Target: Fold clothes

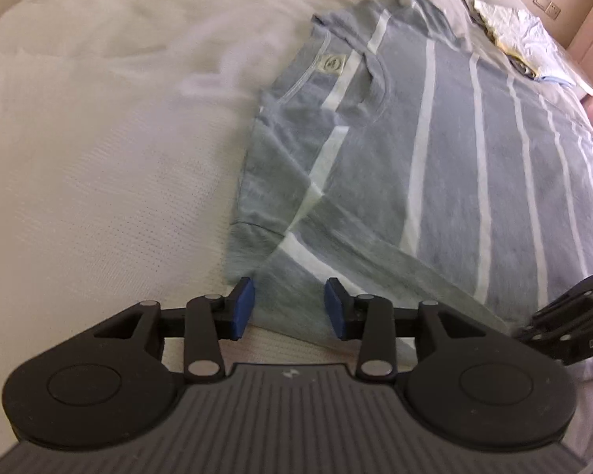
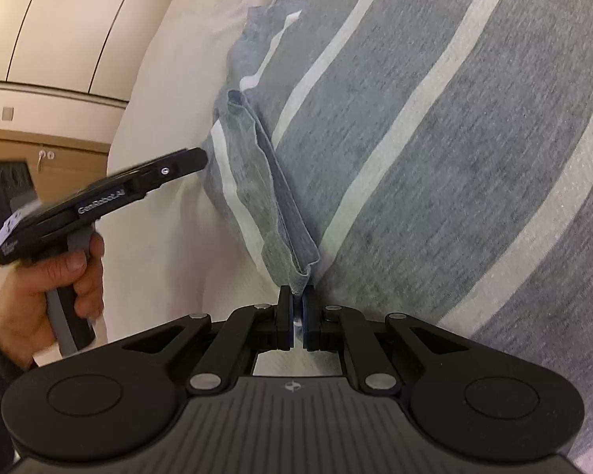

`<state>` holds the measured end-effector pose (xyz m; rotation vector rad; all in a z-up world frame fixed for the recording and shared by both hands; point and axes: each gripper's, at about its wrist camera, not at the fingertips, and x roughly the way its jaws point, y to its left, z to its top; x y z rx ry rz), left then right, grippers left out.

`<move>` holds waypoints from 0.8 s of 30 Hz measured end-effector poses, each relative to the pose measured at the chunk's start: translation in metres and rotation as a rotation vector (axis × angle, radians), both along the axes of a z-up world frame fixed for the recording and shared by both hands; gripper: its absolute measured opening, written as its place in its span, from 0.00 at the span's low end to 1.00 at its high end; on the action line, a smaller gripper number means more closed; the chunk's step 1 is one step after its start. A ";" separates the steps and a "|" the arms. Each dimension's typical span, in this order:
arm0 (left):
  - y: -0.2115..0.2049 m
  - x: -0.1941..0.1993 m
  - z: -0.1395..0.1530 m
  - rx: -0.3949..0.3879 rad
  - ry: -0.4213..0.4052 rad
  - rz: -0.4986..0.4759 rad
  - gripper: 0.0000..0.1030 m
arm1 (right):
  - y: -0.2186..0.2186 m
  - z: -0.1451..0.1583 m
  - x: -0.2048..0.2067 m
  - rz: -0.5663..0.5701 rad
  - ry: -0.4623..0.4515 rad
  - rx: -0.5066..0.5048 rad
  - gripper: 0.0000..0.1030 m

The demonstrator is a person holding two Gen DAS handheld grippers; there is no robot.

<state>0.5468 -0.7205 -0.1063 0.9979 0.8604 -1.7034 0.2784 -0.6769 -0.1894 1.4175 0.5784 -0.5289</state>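
A grey T-shirt with white stripes [image 1: 446,150] lies spread on the bed, collar to the far left, one sleeve folded inward. My left gripper [image 1: 290,308] is open at the near edge of that sleeve [image 1: 284,296], with cloth lying between its blue pads [image 1: 243,306]. In the right wrist view, my right gripper [image 2: 297,308] is shut on the corner of a folded sleeve hem [image 2: 296,272] of the same shirt [image 2: 435,138]. The left gripper body [image 2: 99,197], held by a hand [image 2: 47,276], points at the sleeve from the left.
White bedding [image 1: 99,158] spreads wide to the left of the shirt. Another light garment [image 1: 518,35] lies at the bed's far right near a pink wall. The right gripper's body [image 1: 573,328] shows at the right edge. Panelled walls [image 2: 59,19] stand beyond the bed.
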 end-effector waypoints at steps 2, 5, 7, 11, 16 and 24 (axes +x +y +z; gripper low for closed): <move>-0.005 0.004 -0.005 0.016 0.023 0.009 0.33 | 0.001 0.000 0.001 0.000 0.002 -0.004 0.07; -0.006 0.005 -0.006 0.045 0.036 0.001 0.02 | 0.003 0.000 0.001 0.002 0.007 -0.014 0.07; -0.003 0.005 -0.003 0.057 0.024 -0.006 0.00 | 0.002 0.000 0.001 -0.001 0.009 -0.014 0.07; 0.008 0.014 0.007 0.061 0.014 0.007 0.00 | 0.002 0.001 0.003 0.016 0.003 -0.007 0.07; 0.013 0.023 0.004 0.069 0.010 0.054 0.00 | 0.001 0.001 0.007 0.037 -0.006 0.001 0.06; 0.011 0.018 0.004 0.070 -0.020 0.082 0.07 | 0.002 0.000 -0.002 0.014 0.030 -0.010 0.09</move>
